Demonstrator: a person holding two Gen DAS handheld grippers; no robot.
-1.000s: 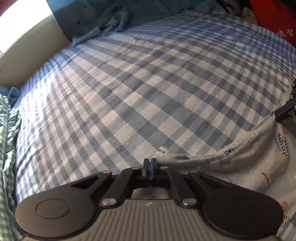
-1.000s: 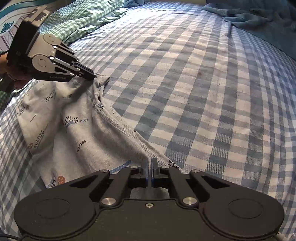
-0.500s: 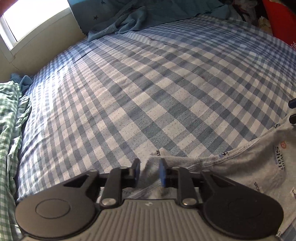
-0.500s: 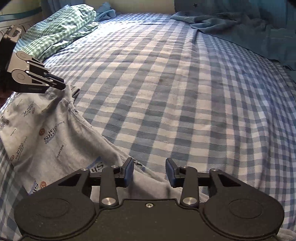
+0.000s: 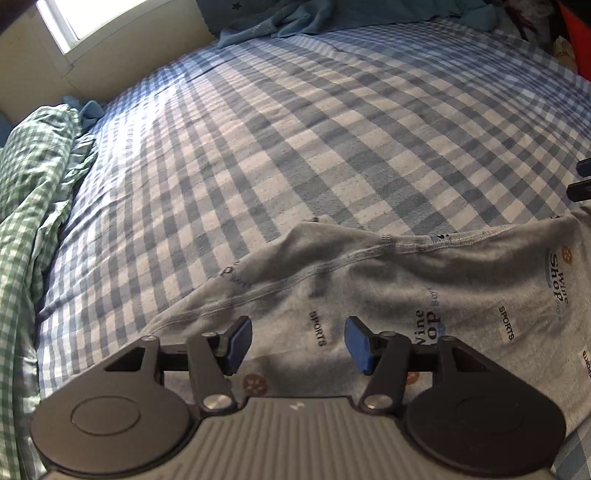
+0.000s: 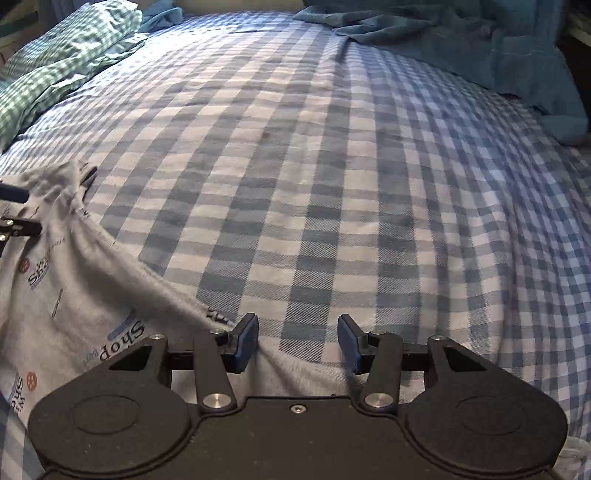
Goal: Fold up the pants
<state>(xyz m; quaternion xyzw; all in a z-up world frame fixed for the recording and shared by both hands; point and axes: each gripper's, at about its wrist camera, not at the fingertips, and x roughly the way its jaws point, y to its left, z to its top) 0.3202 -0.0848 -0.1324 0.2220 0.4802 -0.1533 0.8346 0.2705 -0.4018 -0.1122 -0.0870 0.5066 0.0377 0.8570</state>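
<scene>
Grey pants [image 5: 406, 280] printed with small words and logos lie on the blue checked bedsheet [image 5: 295, 129], their stitched edge running across the left wrist view. My left gripper [image 5: 297, 343] hovers over the cloth with its jaws opening and nothing pinched between the blue pads. In the right wrist view the same pants [image 6: 74, 295] spread to the lower left, with a fold reaching under my right gripper [image 6: 297, 341]. Its jaws are opening too, and no cloth is gripped. The right gripper's fingertips [image 5: 581, 184] show at the right edge of the left wrist view.
A green checked blanket [image 5: 26, 177] is bunched along the bed's left side. Teal bedding [image 6: 480, 48] is heaped at the far end. A window [image 5: 92, 18] and wall stand beyond the bed, and something red [image 5: 580, 40] at the far right.
Both grippers were shut on the edge of the pants; they have let go and opened. The left gripper has drawn back over the cloth, which now lies flatter on the sheet.
</scene>
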